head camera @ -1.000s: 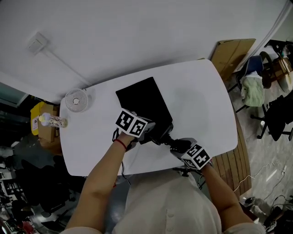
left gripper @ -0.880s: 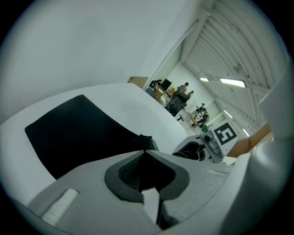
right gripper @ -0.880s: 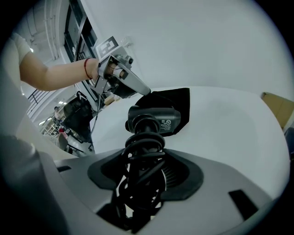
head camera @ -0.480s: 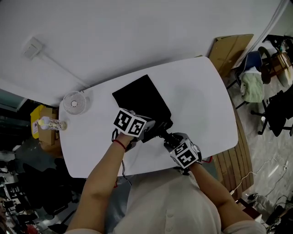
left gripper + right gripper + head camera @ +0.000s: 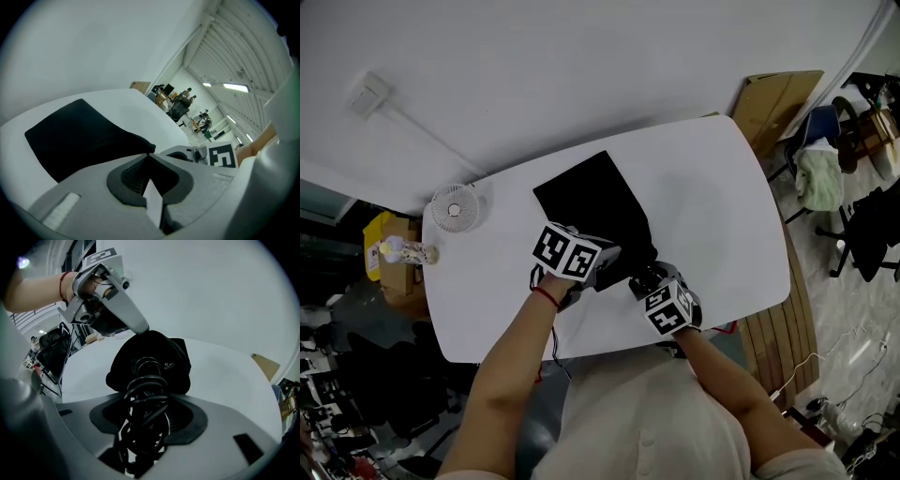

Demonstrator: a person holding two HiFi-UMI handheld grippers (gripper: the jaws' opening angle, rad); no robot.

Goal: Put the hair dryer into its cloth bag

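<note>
White and round-cornered, the table [image 5: 712,187] is seen from above against a pale wall, with a black cloth bag [image 5: 595,202] laid flat across its middle. The left gripper [image 5: 617,270] is clenched on the bag's near edge; in the left gripper view its jaws [image 5: 149,157] are pressed together with the dark fabric [image 5: 84,136] pinched at their tips. Just beside that pinch, at the bag's near end, the right gripper [image 5: 643,281] is clamped around the coiled cord [image 5: 145,413] of the hair dryer [image 5: 159,364]. In the right gripper view the black loops are packed between the wide-set jaws [image 5: 149,400], and the dryer's dark body is shown directly ahead at the bag's mouth, beneath the left gripper's tip [image 5: 142,329]. How far the dryer is inside the bag cannot be made out. A small white fan [image 5: 455,206] is stood on the table well to the left of the bag. A cardboard sheet [image 5: 773,103] is propped beyond the table's far right corner, well apart from the bag.
</note>
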